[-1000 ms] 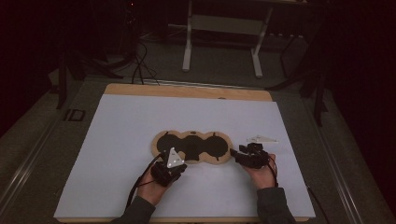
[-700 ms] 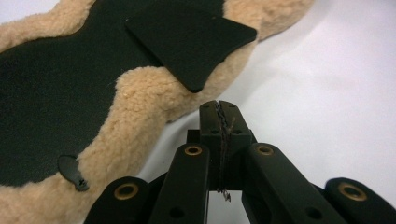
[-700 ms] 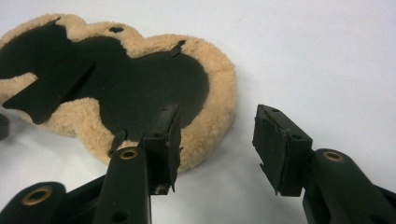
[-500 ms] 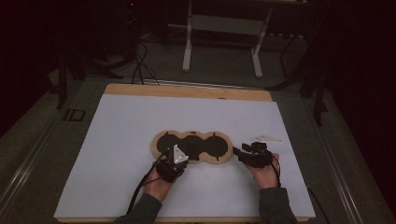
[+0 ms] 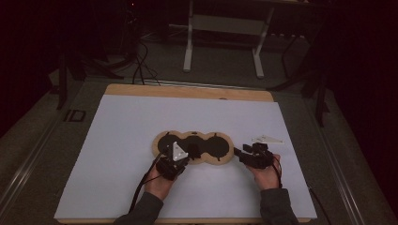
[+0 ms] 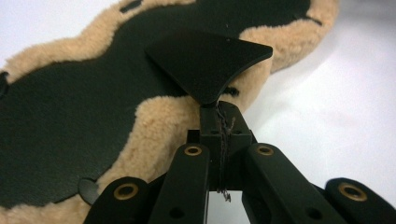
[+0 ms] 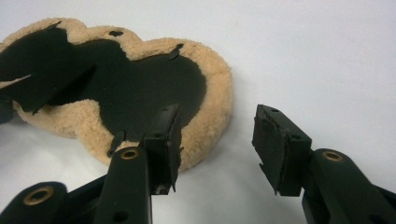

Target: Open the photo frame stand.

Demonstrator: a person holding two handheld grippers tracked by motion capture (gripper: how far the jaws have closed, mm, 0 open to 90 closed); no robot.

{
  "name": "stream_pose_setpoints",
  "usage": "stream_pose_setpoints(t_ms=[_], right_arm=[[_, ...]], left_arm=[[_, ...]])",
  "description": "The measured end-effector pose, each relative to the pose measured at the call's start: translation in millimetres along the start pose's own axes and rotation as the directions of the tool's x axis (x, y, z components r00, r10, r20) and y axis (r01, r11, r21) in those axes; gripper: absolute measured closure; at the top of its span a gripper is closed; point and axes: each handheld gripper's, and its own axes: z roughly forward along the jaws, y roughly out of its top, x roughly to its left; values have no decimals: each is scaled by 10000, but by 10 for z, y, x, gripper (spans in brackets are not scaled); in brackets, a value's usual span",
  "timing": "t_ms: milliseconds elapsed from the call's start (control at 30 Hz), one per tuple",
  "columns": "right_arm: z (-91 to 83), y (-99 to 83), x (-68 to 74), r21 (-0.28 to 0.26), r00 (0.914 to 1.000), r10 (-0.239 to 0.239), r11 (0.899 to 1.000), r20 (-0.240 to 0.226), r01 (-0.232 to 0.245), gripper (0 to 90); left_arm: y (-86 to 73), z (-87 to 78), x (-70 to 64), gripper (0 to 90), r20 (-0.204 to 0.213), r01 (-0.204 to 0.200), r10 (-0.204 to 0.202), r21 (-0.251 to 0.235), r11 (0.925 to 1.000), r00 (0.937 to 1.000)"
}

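Left gripper (image 6: pixel 218 109) clamps black flap (image 6: pixel 210 63) of fleece pad (image 5: pixel 193 148); right gripper (image 7: pixel 215 140) open at pad's end; next, likely pinch that edge.

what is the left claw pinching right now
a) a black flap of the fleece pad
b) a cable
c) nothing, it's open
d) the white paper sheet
a: in the left gripper view the left claw is shut on the corner of a black flap lifted off the fleece pad, while the right claw stands open beside the pad's end.
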Motion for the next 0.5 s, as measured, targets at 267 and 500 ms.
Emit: stream_pose_setpoints(t_ms=[267,500], right_arm=[[-3,-1,-8,11,10000,6,10000,2,-6,514],[-5,-1,-8,7,10000,2,10000,-15,-2,515]], left_arm=[[123,-61,78,884,-244,363,-374,-441,9984,9990],[144,-64,139,847,-311,590,-604,-425,9974,9977]])
